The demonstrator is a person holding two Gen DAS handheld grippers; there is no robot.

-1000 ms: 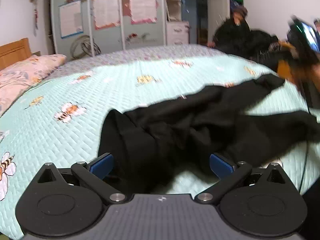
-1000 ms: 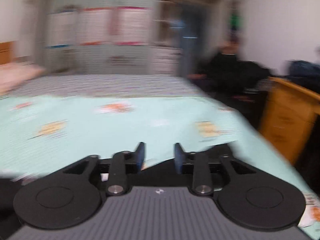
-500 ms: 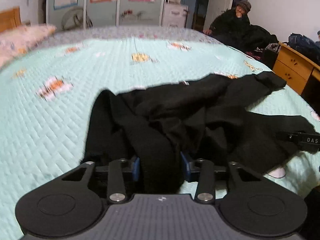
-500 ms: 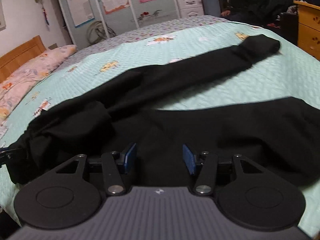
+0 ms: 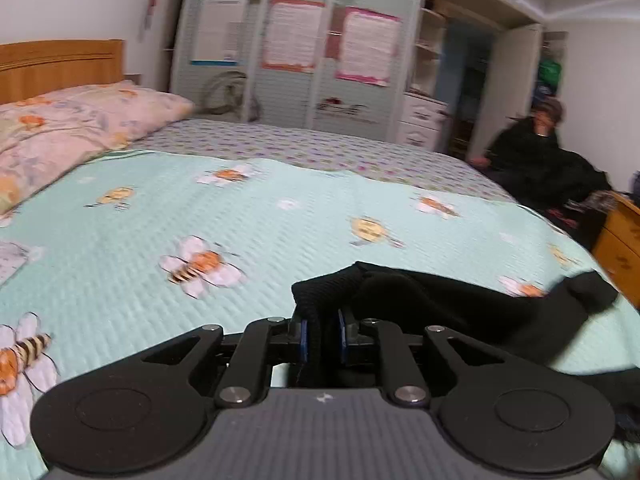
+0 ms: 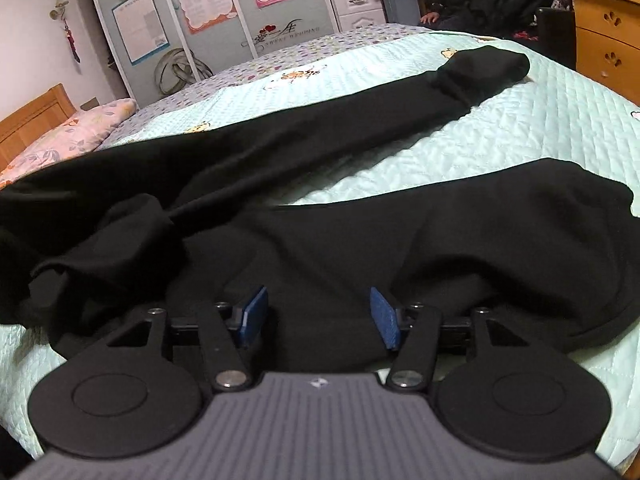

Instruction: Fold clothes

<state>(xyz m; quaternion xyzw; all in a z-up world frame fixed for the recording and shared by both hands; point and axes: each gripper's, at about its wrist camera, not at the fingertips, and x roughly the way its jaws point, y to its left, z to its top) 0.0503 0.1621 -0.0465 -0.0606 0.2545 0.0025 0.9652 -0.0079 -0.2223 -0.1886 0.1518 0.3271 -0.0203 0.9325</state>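
A black garment lies spread on the mint bee-print bedspread, one long sleeve or leg reaching to the far right. In the left wrist view my left gripper is closing on a bunched fold of the black garment, the blue pads pressing it from both sides and lifting it off the bed. My right gripper hovers low over the garment's near part; its jaws are opening, its blue pads stand apart, and cloth lies under and between them without being pinched.
A flowered pillow and wooden headboard lie at the left. A wardrobe with posters stands behind the bed. A person in dark clothes sits far right beside a wooden dresser.
My left gripper went from wide open to shut on a fold of the garment and rose with it. My right gripper came down over the garment and its pads spread slightly.
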